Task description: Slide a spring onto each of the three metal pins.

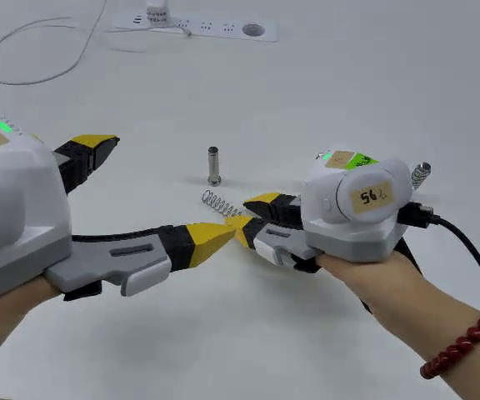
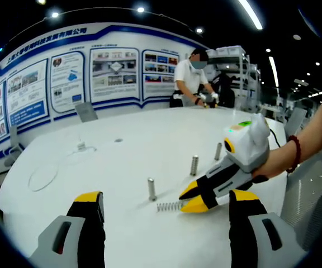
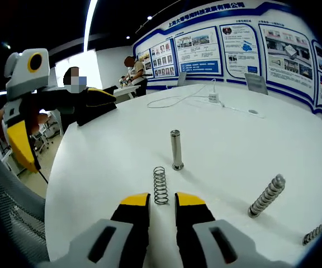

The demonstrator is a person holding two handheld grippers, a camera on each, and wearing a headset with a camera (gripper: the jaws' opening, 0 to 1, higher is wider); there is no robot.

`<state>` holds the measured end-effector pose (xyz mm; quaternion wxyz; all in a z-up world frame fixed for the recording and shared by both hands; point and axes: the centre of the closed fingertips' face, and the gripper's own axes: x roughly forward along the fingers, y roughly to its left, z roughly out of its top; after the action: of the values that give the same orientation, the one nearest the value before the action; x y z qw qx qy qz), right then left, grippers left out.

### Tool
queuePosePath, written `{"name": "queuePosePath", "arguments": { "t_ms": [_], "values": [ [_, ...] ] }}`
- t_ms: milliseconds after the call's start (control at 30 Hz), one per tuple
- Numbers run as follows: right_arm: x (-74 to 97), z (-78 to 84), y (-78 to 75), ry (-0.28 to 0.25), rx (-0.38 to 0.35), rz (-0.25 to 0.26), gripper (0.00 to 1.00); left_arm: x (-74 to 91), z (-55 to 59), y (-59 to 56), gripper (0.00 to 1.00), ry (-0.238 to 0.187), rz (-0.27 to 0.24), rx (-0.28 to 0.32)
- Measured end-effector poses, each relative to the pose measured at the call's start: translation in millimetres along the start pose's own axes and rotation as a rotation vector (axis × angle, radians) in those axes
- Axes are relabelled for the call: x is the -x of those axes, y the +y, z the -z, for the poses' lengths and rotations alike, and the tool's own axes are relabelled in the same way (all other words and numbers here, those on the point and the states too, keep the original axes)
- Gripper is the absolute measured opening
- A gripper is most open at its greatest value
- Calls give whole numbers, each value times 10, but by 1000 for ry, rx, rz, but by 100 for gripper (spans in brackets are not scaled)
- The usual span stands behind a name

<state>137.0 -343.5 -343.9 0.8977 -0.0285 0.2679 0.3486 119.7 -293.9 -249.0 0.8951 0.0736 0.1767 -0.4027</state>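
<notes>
Just ahead of the right gripper [image 3: 162,196], whose jaws stood narrowly parted and empty, the spring [image 3: 160,185] lay flat, its long axis pointing on toward the bare pin [image 3: 176,149], the wide-spread left gripper [image 2: 166,195] farther off

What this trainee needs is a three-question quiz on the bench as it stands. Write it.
1. True or false: the loose spring lies on the table, close to an upright bare pin.
2. Which gripper's jaws stand wide apart? A) left B) right C) both
3. Fill in: the jaw tips closest to the loose spring belong to the ____ gripper.

Key
1. True.
2. A, the left gripper.
3. Right: in its own view the right gripper has the spring just ahead of its tips, with a narrow gap between the jaws.
</notes>
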Motion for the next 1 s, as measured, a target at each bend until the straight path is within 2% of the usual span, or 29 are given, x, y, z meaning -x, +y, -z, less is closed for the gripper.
{"name": "queuePosePath", "arguments": {
  "t_ms": [133,467,767,867,1000],
  "values": [
    [-16,4,14,-2,-2,1,17,-2,-7,-37,94,-1,21,-8],
    [-33,47,9,12,15,9,14,-14,-35,-34,92,-13,28,4],
    [-48,46,0,13,19,13,11,9,-12,-25,88,-5,23,6],
    [-50,25,6,5,3,13,11,20,-8,-14,86,-6,23,20],
    [-48,-43,23,-17,-18,8,11,33,-14,20,84,-22,23,74]
  ]
}}
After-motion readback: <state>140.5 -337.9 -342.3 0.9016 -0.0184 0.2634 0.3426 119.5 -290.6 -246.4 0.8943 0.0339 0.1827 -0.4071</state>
